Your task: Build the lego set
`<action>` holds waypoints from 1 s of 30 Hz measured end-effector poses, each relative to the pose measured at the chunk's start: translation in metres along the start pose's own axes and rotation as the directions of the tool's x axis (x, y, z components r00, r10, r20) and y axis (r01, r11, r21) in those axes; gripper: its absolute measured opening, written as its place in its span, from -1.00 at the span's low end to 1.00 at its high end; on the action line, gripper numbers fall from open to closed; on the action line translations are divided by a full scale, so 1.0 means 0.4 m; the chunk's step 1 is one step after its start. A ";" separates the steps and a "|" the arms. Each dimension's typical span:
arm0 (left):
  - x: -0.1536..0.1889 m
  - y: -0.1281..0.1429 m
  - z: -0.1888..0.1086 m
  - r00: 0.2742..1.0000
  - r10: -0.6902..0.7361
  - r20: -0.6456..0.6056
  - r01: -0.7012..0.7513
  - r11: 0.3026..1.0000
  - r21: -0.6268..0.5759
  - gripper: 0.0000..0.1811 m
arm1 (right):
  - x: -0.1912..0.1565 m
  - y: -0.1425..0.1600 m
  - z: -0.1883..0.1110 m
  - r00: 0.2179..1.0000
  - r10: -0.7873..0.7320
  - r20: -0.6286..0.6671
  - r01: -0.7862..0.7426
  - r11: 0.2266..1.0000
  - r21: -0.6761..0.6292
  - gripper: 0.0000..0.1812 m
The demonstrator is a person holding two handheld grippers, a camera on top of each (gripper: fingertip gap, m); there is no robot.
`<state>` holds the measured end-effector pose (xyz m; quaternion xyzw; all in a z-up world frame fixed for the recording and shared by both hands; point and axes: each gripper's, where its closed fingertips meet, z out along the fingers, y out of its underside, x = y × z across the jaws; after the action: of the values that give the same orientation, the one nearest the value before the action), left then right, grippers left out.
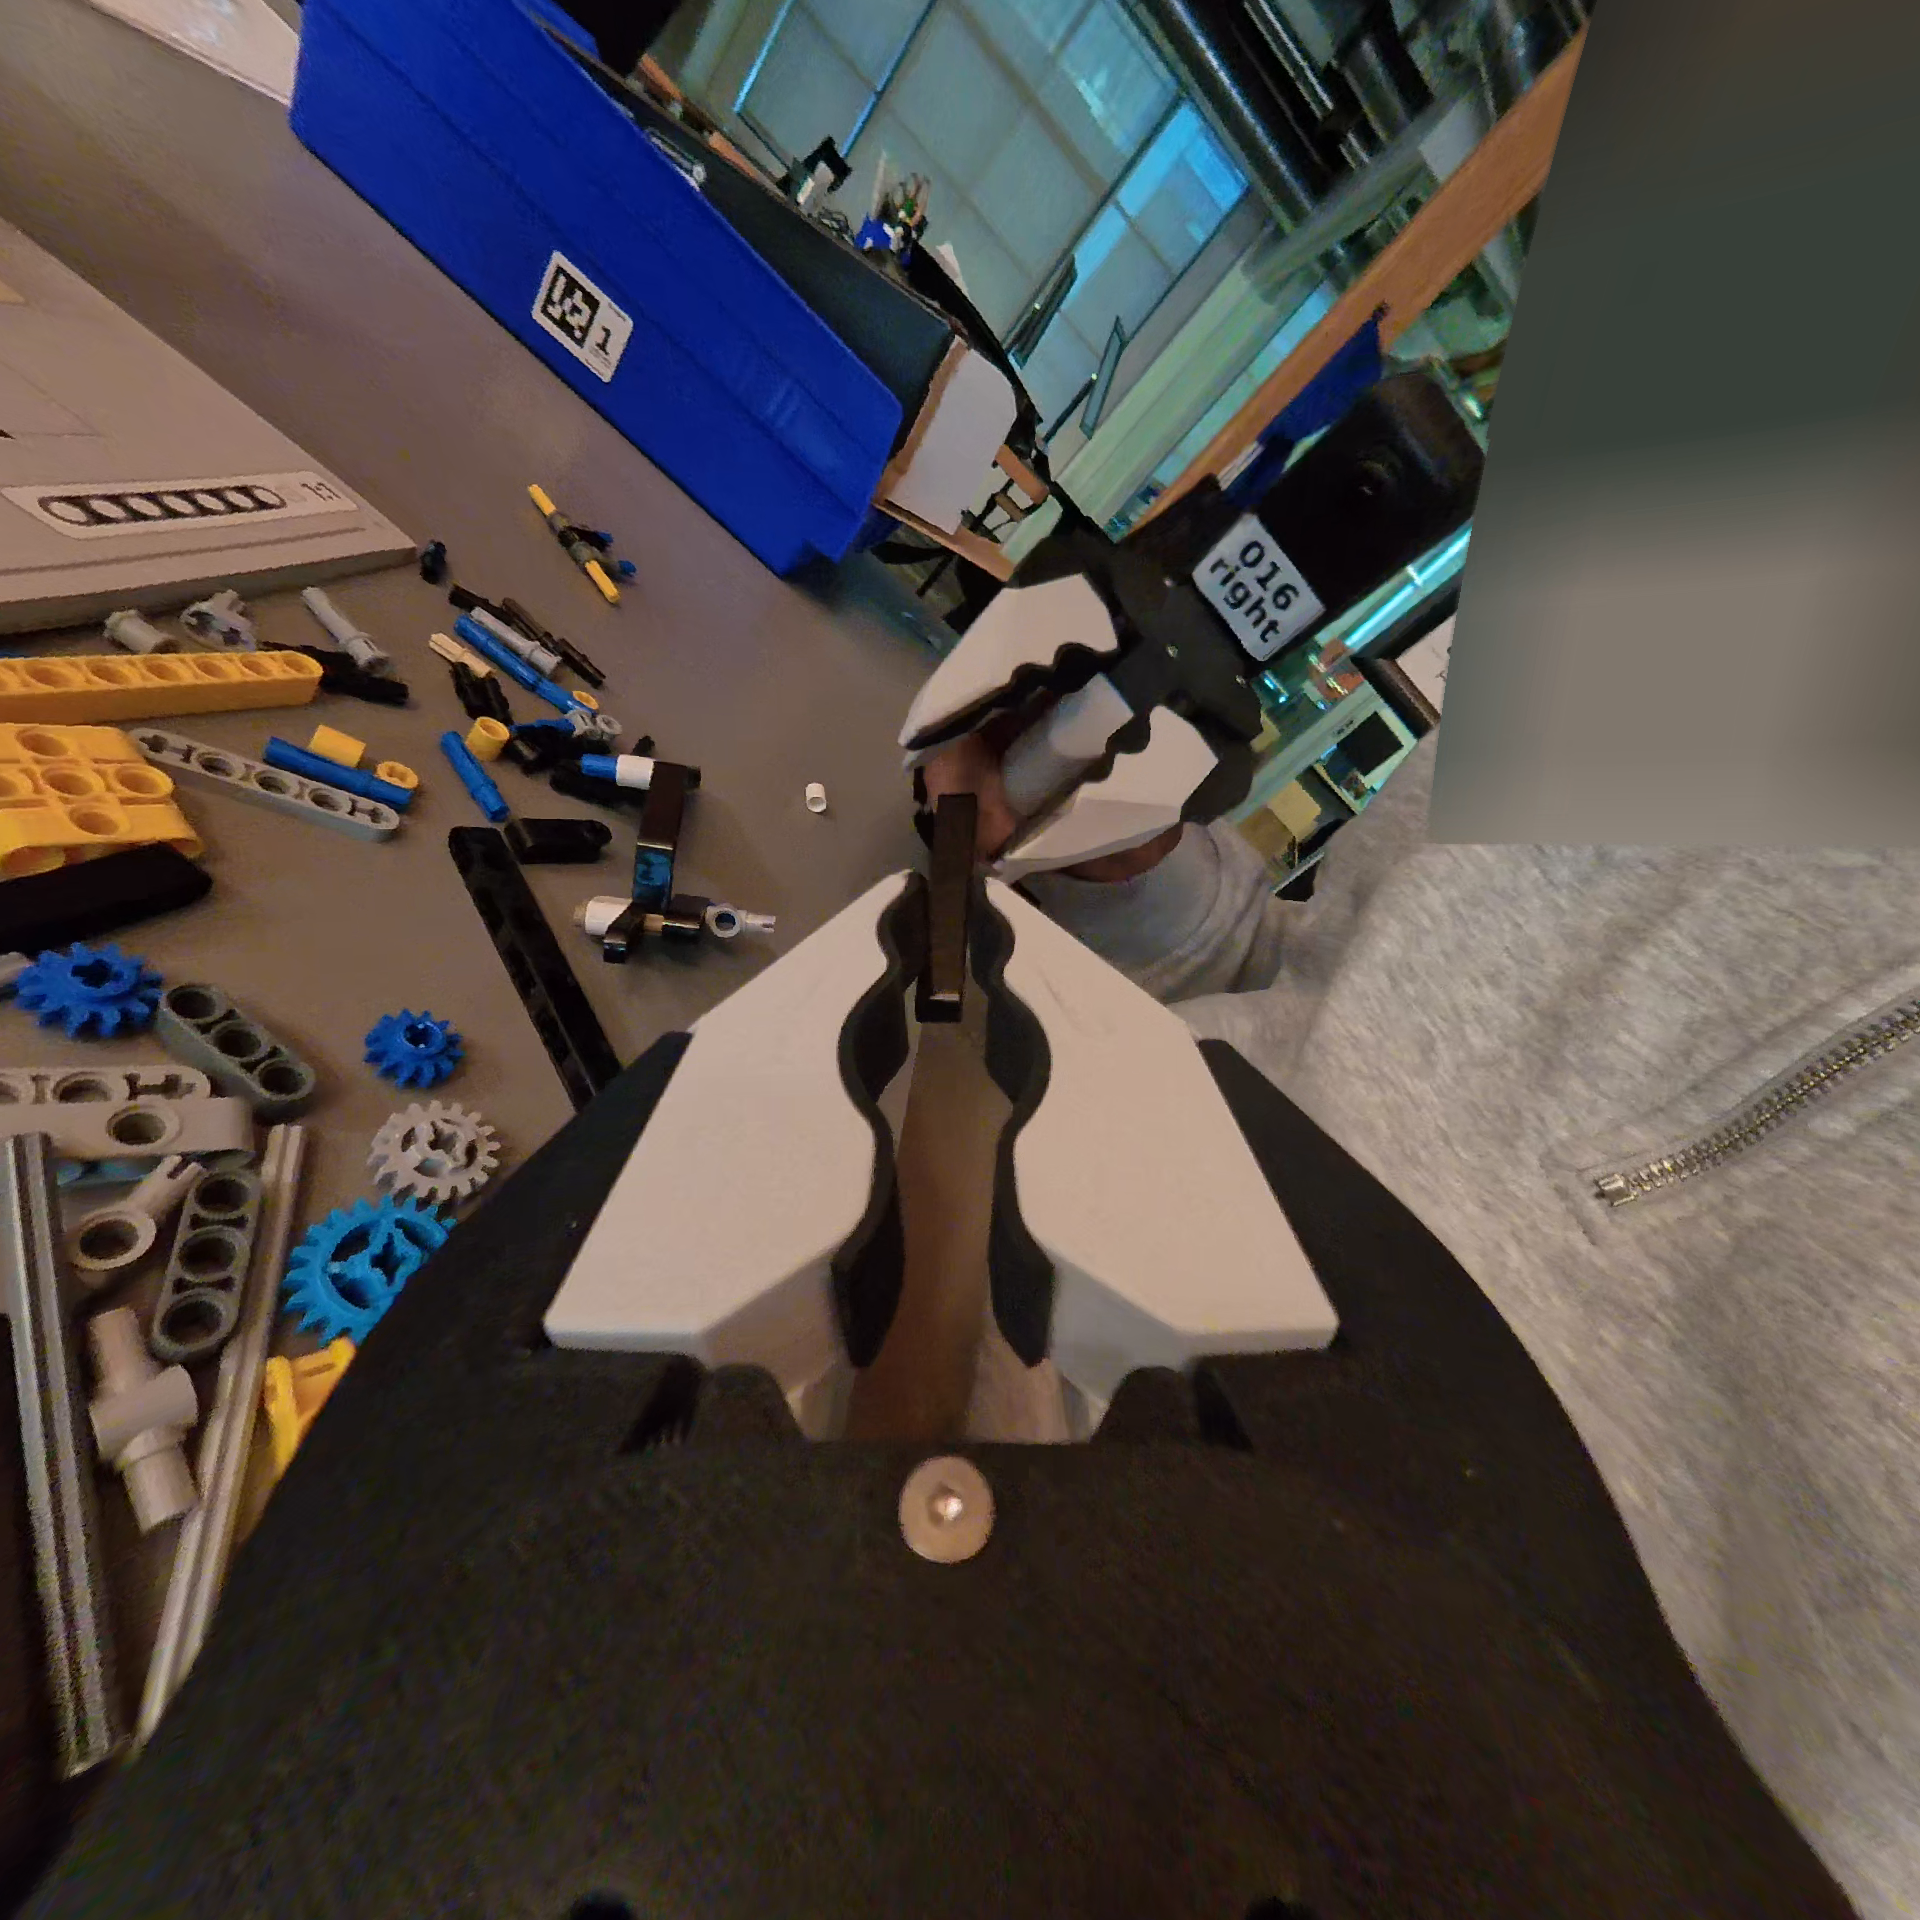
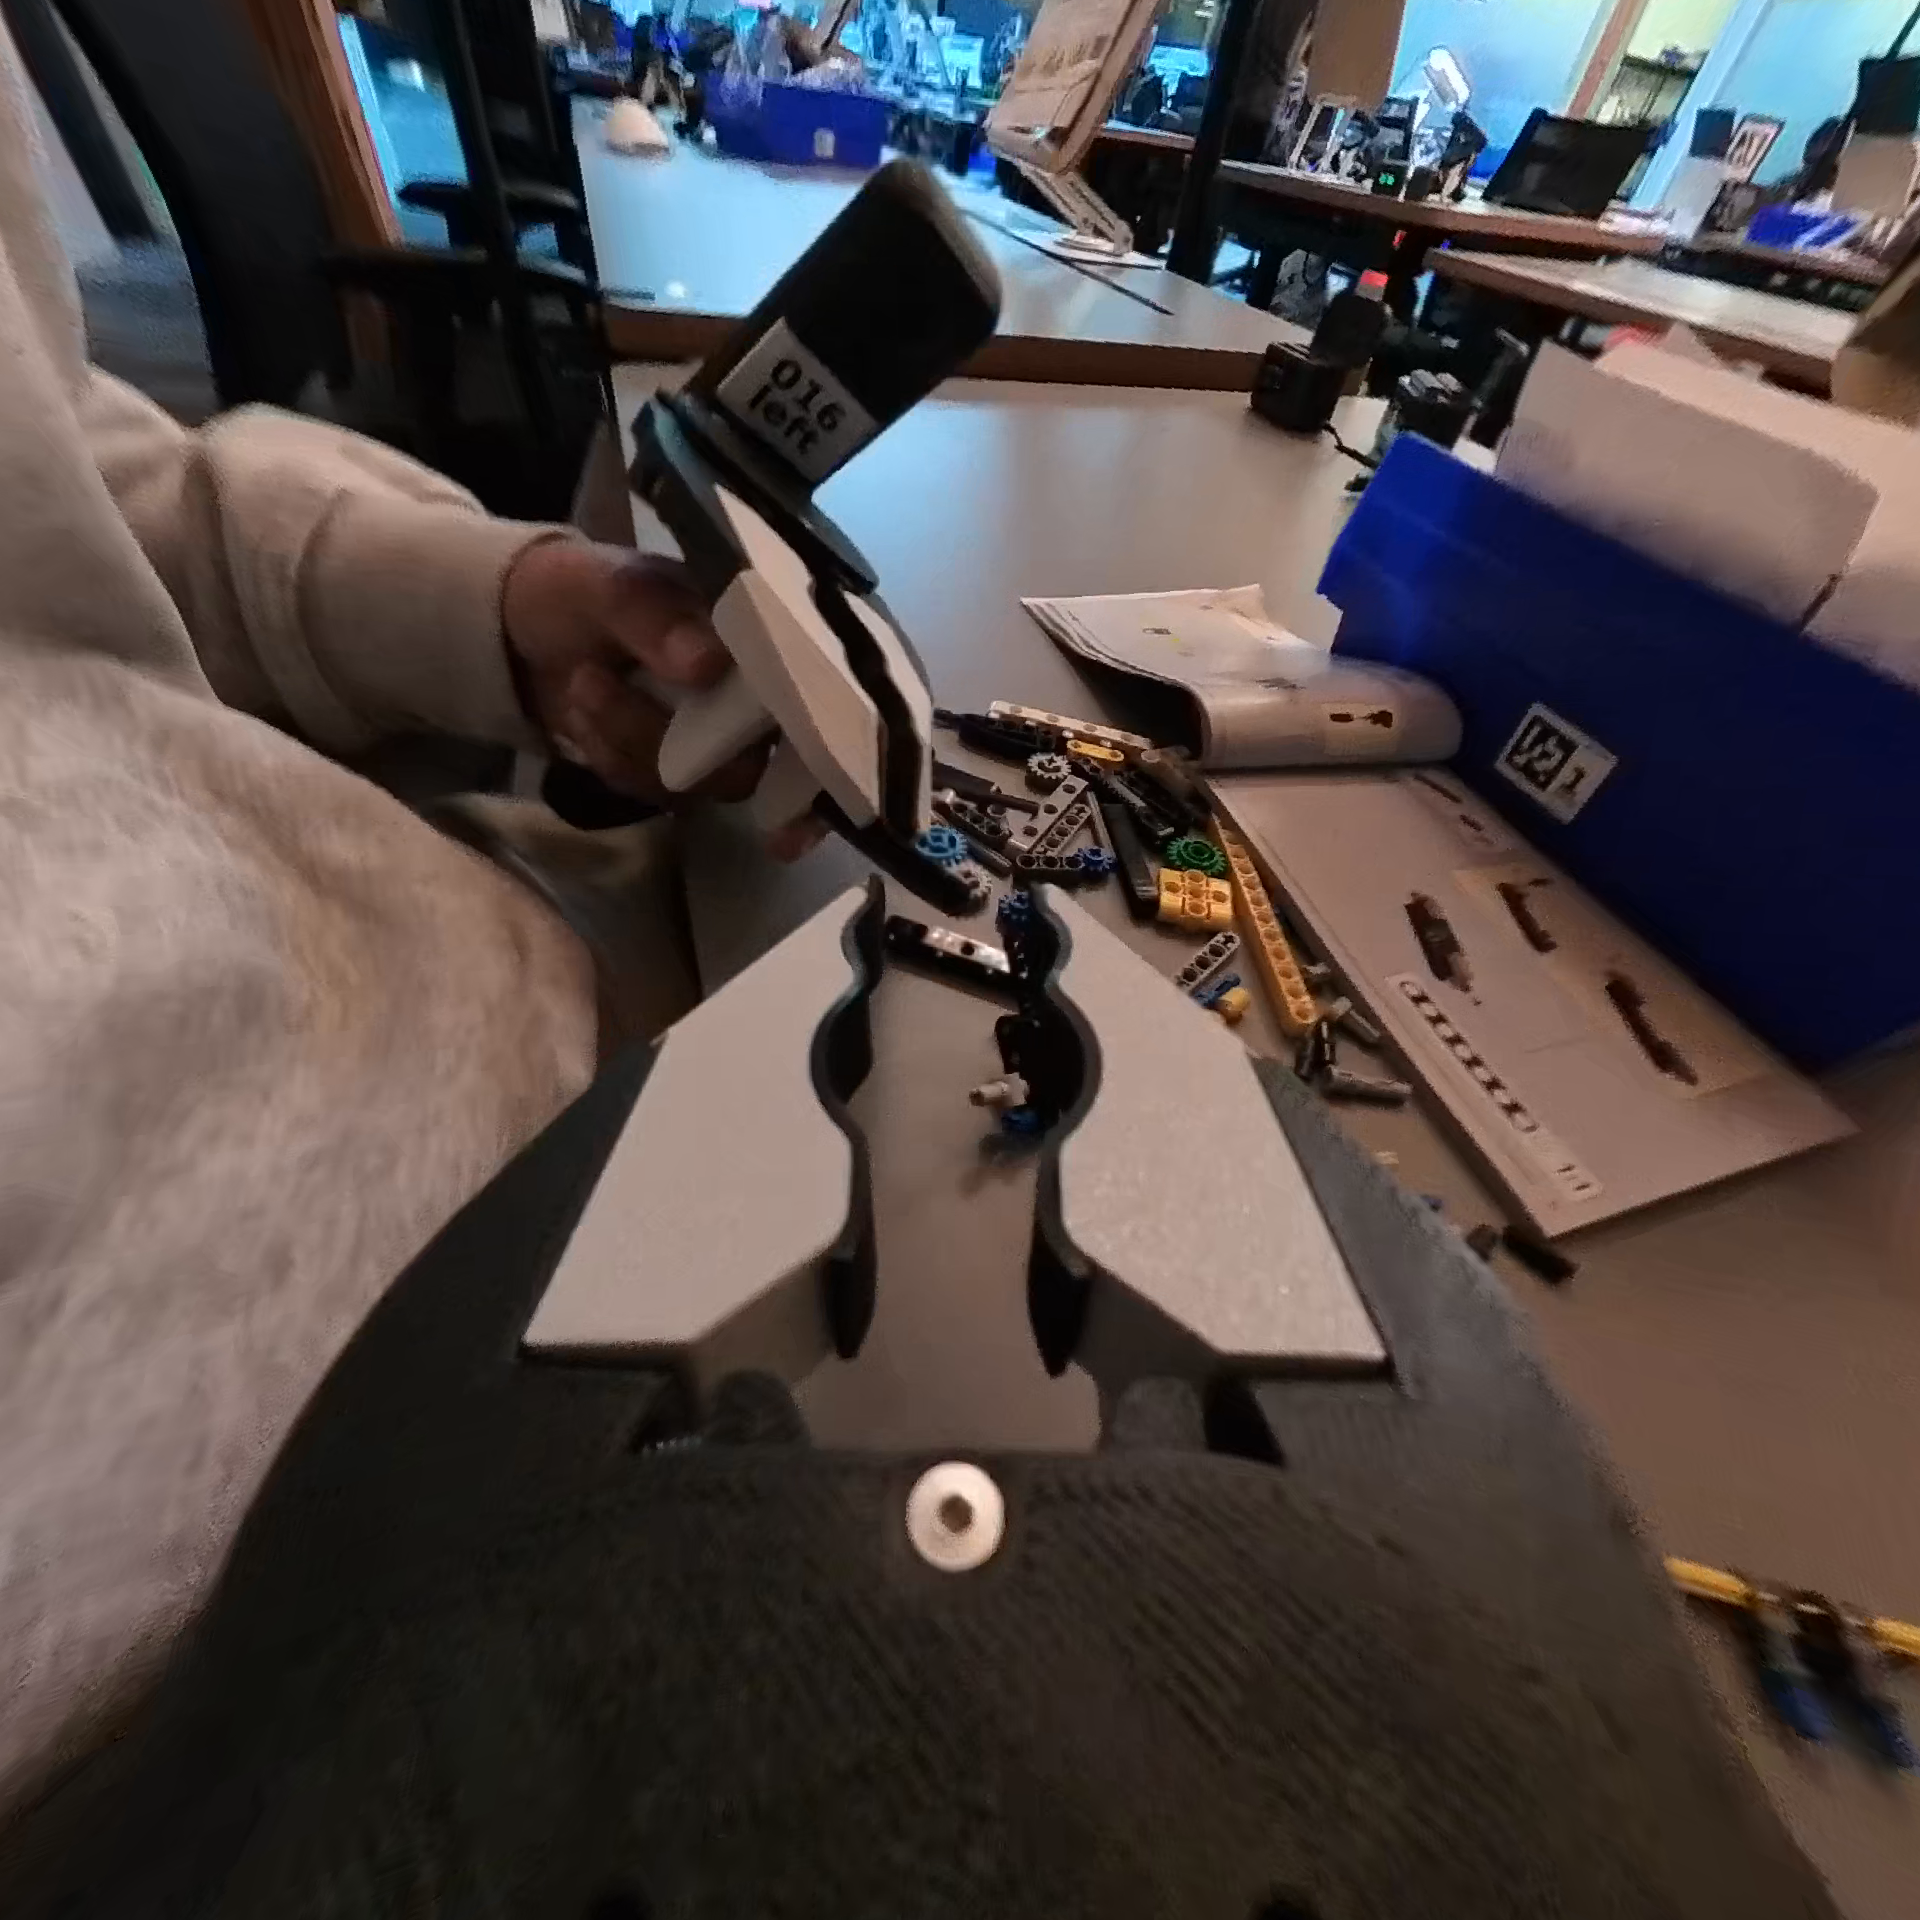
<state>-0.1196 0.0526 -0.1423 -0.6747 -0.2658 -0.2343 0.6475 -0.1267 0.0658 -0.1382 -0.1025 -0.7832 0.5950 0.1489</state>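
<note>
I held two grippers above the grey table (image 1: 436,416). My left gripper (image 1: 943,904) pinched one black lego beam (image 1: 951,904) edge-on at its fingertips, lifted off the table. My right gripper (image 2: 961,925) had its fingers spread, nothing between them. Counted in the left wrist view: three blue gears (image 1: 88,989), one grey gear (image 1: 434,1151), one long yellow beam (image 1: 156,681) among loose pins. One blue bin (image 1: 623,270) stood at the far edge beside one instruction sheet (image 2: 1538,997). Office desks lay behind.
</note>
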 end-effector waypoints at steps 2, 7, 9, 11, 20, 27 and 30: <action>0.001 0.005 0.002 1.000 0.003 -0.001 -0.003 1.000 -0.012 -0.93 | -0.001 0.010 0.001 0.991 -0.129 -0.038 0.127 0.991 -0.044 -0.76; 0.001 0.010 0.004 1.000 0.004 0.000 -0.004 1.000 -0.026 -0.94 | 0.004 0.017 0.001 0.921 -0.373 -0.111 0.363 0.927 -0.100 -0.85; 0.001 0.012 0.005 1.000 0.002 0.001 -0.002 1.000 -0.030 -0.94 | -0.004 0.024 0.007 0.911 -0.402 -0.095 0.390 0.913 -0.118 -0.83; 0.001 0.014 0.006 1.000 0.002 0.004 -0.002 0.999 -0.034 -0.93 | -0.009 0.030 0.013 0.896 -0.436 -0.089 0.422 0.896 -0.139 -0.80; -0.008 0.015 0.006 1.000 -0.017 0.019 0.018 0.999 -0.038 -0.94 | -0.025 0.042 0.025 0.865 -0.497 -0.067 0.481 0.860 -0.171 -0.93; -0.007 0.001 0.000 1.000 -0.016 0.014 0.016 1.000 0.001 -0.84 | -0.026 0.049 0.028 0.904 -0.426 -0.042 0.413 0.894 -0.173 -0.94; -0.005 -0.014 -0.008 1.000 -0.014 0.009 0.013 0.999 0.043 -0.69 | -0.012 0.046 0.020 0.936 -0.348 -0.052 0.337 0.929 -0.153 -0.95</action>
<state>-0.1245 0.0495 -0.1392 -0.6597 -0.2784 -0.2298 0.6591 -0.1255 0.0617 -0.1583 0.0024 -0.8228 0.4985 0.2731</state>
